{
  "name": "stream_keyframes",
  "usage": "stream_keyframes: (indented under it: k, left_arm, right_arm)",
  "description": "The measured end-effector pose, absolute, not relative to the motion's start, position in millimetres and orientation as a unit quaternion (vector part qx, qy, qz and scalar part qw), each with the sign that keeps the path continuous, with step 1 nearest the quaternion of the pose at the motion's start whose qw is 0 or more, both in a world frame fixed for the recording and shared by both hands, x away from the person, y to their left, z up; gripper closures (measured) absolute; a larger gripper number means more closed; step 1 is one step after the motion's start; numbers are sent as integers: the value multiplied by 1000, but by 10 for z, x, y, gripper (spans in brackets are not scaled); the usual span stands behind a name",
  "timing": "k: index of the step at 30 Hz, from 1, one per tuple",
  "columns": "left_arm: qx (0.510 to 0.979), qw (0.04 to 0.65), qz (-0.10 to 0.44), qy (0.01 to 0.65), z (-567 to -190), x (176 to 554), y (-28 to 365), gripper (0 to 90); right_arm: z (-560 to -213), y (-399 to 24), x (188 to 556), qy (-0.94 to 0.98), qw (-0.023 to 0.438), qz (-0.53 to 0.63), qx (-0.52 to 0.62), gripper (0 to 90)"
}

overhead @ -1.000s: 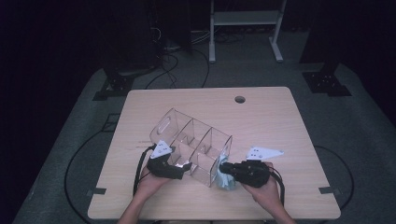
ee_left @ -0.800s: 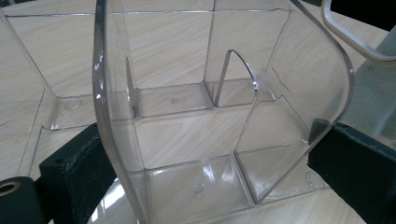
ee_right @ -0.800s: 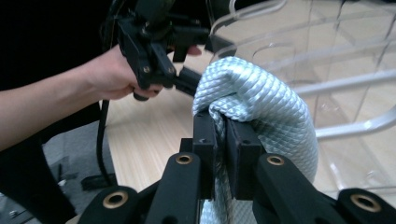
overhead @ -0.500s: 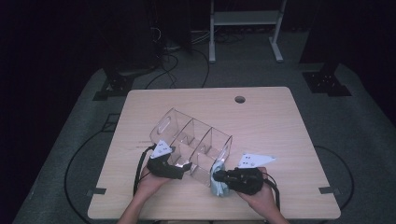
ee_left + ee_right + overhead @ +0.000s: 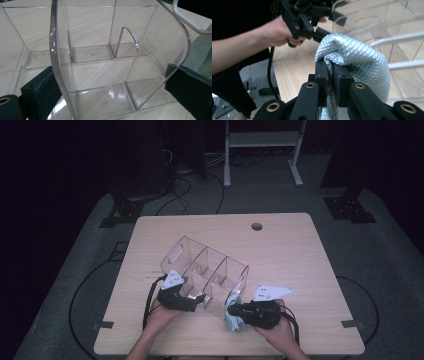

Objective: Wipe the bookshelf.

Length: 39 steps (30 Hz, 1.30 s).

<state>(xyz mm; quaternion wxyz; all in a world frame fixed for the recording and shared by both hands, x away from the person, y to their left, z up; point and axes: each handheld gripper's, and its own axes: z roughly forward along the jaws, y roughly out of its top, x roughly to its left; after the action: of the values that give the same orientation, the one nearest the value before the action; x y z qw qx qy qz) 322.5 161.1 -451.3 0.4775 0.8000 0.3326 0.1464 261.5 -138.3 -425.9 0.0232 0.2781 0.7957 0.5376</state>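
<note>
My left gripper (image 5: 197, 298) sits at the worktop's near edge, jaws spread wide; my right gripper (image 5: 331, 72), beside it, has its jaws pinched almost together.

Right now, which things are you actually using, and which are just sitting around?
In use:
- clear plastic organizer, gripped at its wall by the left gripper
- pale blue quilted cloth, pinched in the right gripper

Just sitting around:
- white metal stand on the floor beyond the table
- black cables on the floor
</note>
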Motion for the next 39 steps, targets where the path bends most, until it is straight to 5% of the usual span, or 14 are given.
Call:
stream_keyframes:
  k: [13,27,39]
  left_arm:
    - [801,474,149,335,-4508,3241,1647,40]
    - [806,472,146,327,-4499,3235,1620,39]
    - [802,474,150,331,-4509,3229,1598,39]
  right_arm:
    - [-4951,-1282,2855,836,-31,443,323,822]
    - [-4835,-1745,3371,774,26,463,431,820]
    - [-4366,-1659,3003,774,32,526,352,825]
